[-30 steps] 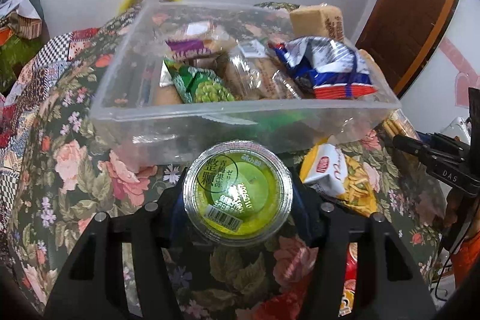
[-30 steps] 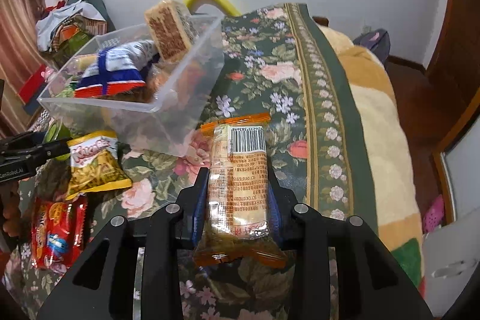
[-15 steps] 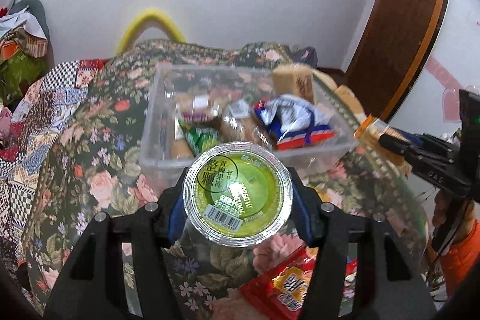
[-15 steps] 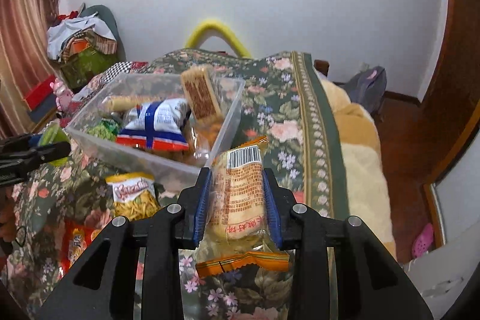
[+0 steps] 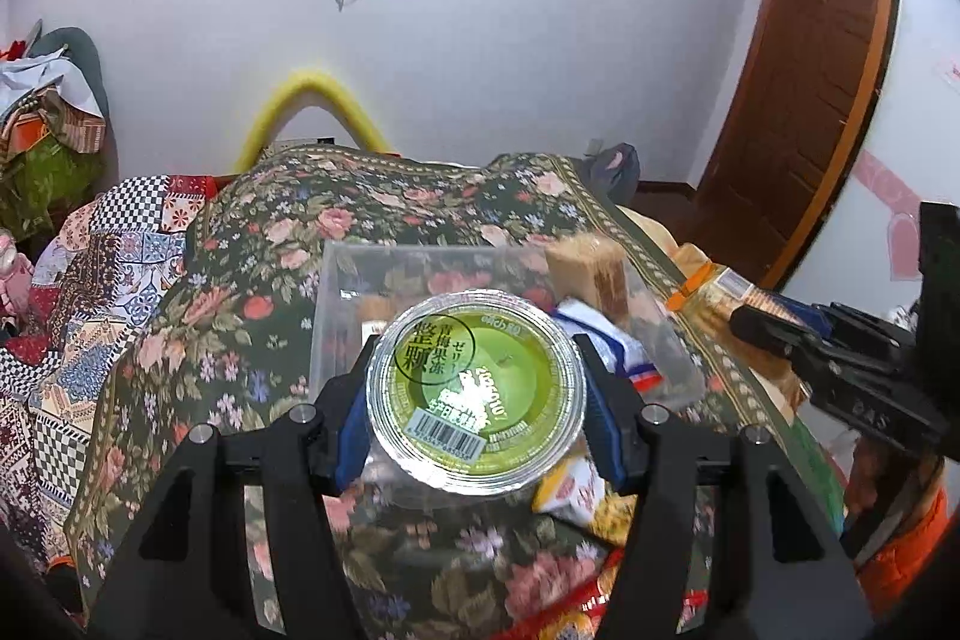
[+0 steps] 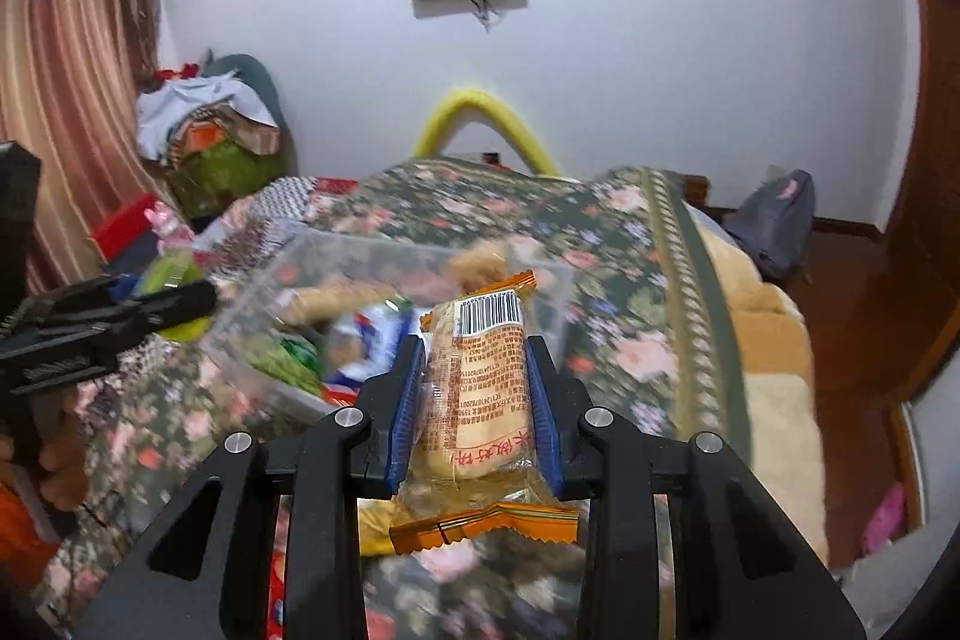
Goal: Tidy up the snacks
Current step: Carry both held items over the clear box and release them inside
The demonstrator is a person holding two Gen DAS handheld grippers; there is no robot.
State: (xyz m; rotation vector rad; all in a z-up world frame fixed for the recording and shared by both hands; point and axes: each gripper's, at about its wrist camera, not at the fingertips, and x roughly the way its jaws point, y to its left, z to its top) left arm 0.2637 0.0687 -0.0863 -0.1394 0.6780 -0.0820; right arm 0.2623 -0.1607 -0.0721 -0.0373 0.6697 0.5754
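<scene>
Change: both tools have risen off the floral bedspread since a second ago; the clear plastic bin, which then filled the far part of each view at rim height, now sits lower and is seen from above.
Left tool: clamped on the green jelly cup, foil lid facing the camera, blue pads pressing its rim on both sides; the grip looks the same as before.
Right tool: closed tight on the orange-edged cake packet, held lengthwise, barcode end far, crimped end hanging near.
Bin: on the bed, far of both tools; it already holds a blue-and-white bag, a green packet and a brown wafer block standing at its right far corner.
Left on the bed: a yellow snack bag just near the bin and red packets at the near edge, partly hidden by the tool.
Meaning: both snacks now seem high enough to pass over the bin's near wall; I judge the step in hand to be carrying them forward to drop inside.
Caution: the right view is blurred, so the packet's clearance over the rim cannot be told.
</scene>
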